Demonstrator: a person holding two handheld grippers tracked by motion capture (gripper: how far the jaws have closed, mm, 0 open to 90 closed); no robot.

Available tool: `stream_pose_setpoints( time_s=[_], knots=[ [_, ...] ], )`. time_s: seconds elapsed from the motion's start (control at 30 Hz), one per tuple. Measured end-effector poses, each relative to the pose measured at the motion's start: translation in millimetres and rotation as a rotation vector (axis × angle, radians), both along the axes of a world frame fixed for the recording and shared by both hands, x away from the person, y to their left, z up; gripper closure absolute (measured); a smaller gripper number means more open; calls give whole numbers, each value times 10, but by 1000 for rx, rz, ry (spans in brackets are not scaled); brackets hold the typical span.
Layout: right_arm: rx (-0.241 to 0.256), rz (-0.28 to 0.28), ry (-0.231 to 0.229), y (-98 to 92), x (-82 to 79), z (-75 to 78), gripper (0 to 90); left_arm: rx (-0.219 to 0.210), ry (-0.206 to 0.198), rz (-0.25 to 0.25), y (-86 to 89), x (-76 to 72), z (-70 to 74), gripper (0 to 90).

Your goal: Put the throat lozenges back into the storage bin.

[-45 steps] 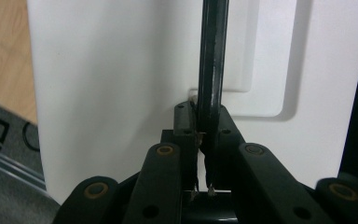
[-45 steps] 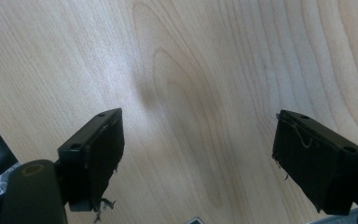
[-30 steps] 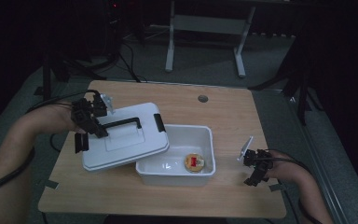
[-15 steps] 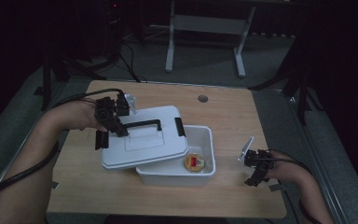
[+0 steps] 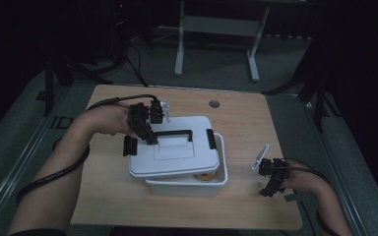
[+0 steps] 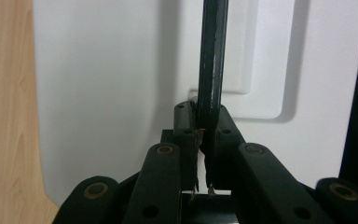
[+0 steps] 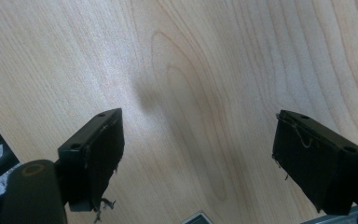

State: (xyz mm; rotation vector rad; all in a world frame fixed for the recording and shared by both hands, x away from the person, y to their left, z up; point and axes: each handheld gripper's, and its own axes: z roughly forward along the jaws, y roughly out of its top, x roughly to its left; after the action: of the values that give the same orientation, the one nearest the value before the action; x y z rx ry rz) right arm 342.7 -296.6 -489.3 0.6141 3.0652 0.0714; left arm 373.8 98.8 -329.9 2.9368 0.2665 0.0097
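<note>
A white lid (image 5: 174, 147) with a black handle (image 5: 172, 133) lies tilted over a white bin (image 5: 211, 186) at the table's middle. A red and yellow item (image 5: 205, 177) peeks out under the lid's front edge. My left gripper (image 5: 150, 138) is shut on the handle's left end; in the left gripper view its jaws pinch the black handle (image 6: 210, 60) against the white lid (image 6: 102, 93). My right gripper (image 5: 268, 189) rests near the table's right front, open, its jaws wide apart over the bare wooden table (image 7: 191, 70).
The wooden table (image 5: 256, 118) has a round grommet hole (image 5: 214, 103) near its far edge. Black latches (image 5: 210, 136) sit at the lid's ends. Cables trail from both grippers. A metal stand (image 5: 216, 24) rises beyond the table on the dark floor.
My left gripper has carried the lid to the right, from beside the bin to over it, covering most of the opening. The right gripper has stayed put.
</note>
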Motion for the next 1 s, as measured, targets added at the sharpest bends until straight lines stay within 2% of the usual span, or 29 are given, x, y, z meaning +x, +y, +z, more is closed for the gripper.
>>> stream_pose_setpoints(
  time_s=[0.3,0.4,0.53,0.67,0.8,0.93,1.0],
  knots=[
    [5,-4,-2,-3,-6,-1,162,1,8,-67,-269,-11,-72,836],
    [4,-4,0,-5,-7,-9,162,-1,13,-72,-320,-7,-114,836],
    [3,-1,-1,-10,-10,-15,162,-1,25,-89,-357,-7,-154,836],
    [1,-2,-1,-15,-8,-20,162,27,33,-81,-374,27,-228,836],
    [2,1,-1,-8,-16,-29,162,7,40,-82,-372,40,-263,835],
    [-3,-3,4,-10,-14,-43,162,7,53,-86,-373,56,-297,835],
    [-1,-2,3,-9,-10,-45,162,15,45,-83,-381,61,-308,835]
  ],
)
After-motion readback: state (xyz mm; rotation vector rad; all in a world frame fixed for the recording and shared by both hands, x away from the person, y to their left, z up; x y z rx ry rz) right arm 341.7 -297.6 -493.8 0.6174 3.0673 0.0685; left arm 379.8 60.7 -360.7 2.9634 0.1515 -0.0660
